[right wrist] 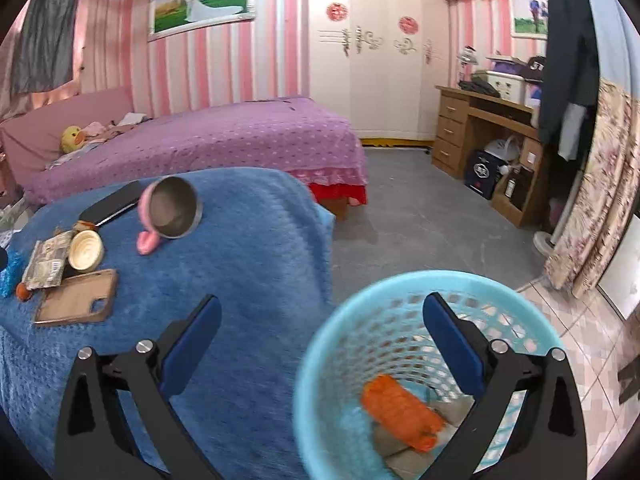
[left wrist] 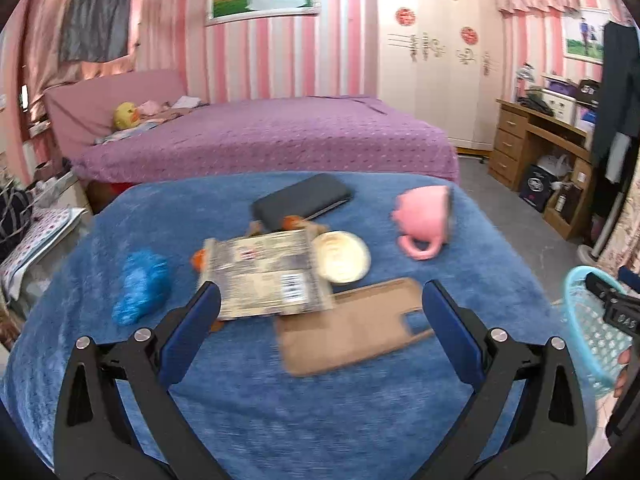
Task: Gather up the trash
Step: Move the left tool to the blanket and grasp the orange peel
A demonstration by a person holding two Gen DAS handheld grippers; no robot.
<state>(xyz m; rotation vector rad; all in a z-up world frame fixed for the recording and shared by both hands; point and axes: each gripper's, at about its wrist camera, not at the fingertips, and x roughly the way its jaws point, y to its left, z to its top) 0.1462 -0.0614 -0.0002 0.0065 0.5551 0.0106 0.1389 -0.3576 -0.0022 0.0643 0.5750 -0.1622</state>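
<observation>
On the blue blanket (left wrist: 280, 392) lie a crumpled blue wrapper (left wrist: 140, 290), a printed grey packet (left wrist: 264, 272), small orange scraps (left wrist: 198, 258) and a round cream lid (left wrist: 342, 256). My left gripper (left wrist: 320, 292) hangs open just short of the packet, nothing between its fingers. My right gripper (right wrist: 322, 302) stands open above the near rim of the light blue basket (right wrist: 332, 344), also with nothing between its fingers. Inside the basket lie an orange wrapper (right wrist: 400, 408) and beige scraps (right wrist: 400, 440). In the left wrist view the basket (left wrist: 588, 320) shows at the right edge.
A brown phone case (left wrist: 352, 328), a pink mug (left wrist: 424, 216) on its side and a black flat case (left wrist: 304, 200) also rest on the blanket. Behind it stands a purple bed (left wrist: 280, 136). Grey floor (right wrist: 420, 216), a wooden desk (right wrist: 480, 132) and a flowered curtain (right wrist: 600, 184) are to the right.
</observation>
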